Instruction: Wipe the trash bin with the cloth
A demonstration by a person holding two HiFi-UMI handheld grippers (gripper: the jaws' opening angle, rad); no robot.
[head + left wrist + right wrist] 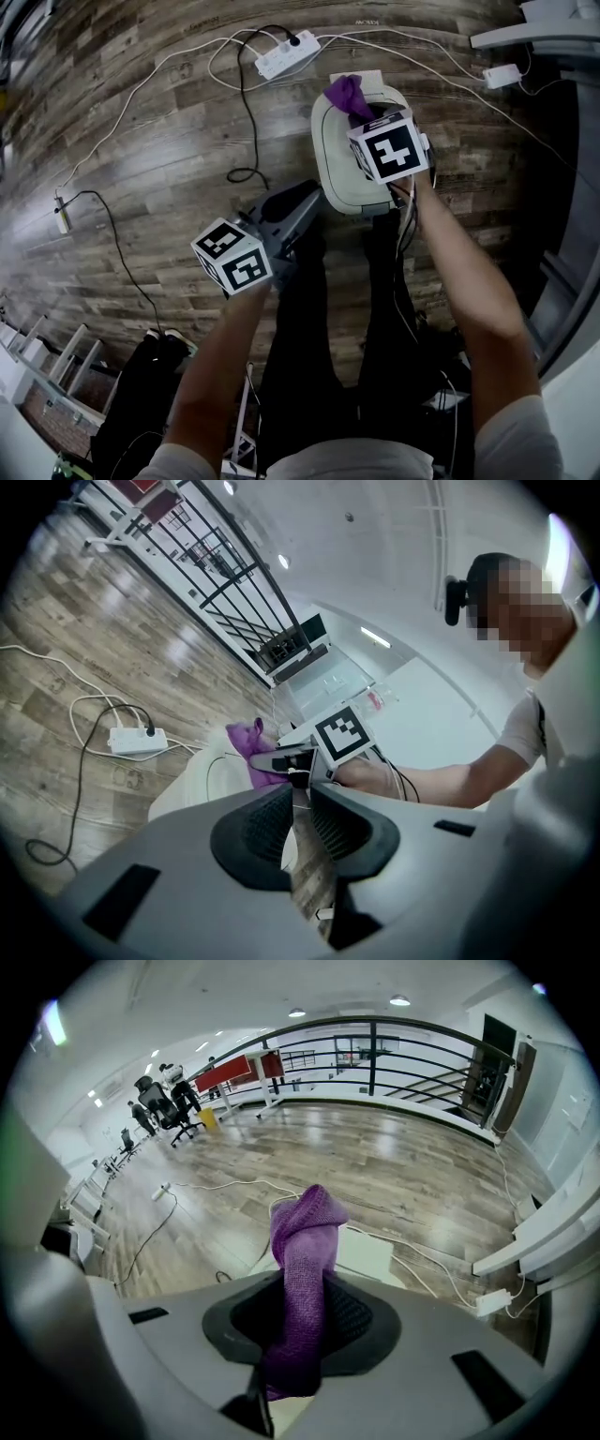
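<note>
The trash bin point(330, 155), a pale lidded one, stands on the wood floor just ahead of the person's legs, and its long axis runs away from the person. Over the far end of its lid sits the purple cloth point(349, 94), bunched into a roll. It is pinched between the jaws of the right gripper point(364, 112), with a length sticking out past the tips toward the bin's far rim. In the right gripper view the cloth point(305, 1260) fills the gap between the pads, and the bin's lid point(367, 1255) lies directly beyond and below it. Whether the cloth touches the lid yet I cannot tell.

The right gripper is therefore the nearer one, straight above the bin, so I judge the wipe calls for a push down and a drag along the lid's length. The left gripper point(309, 197) hangs off the bin's near left edge, its jaws almost together around nothing, pointing at the bin. A power strip point(286, 54) lies beyond the bin's far left
</note>
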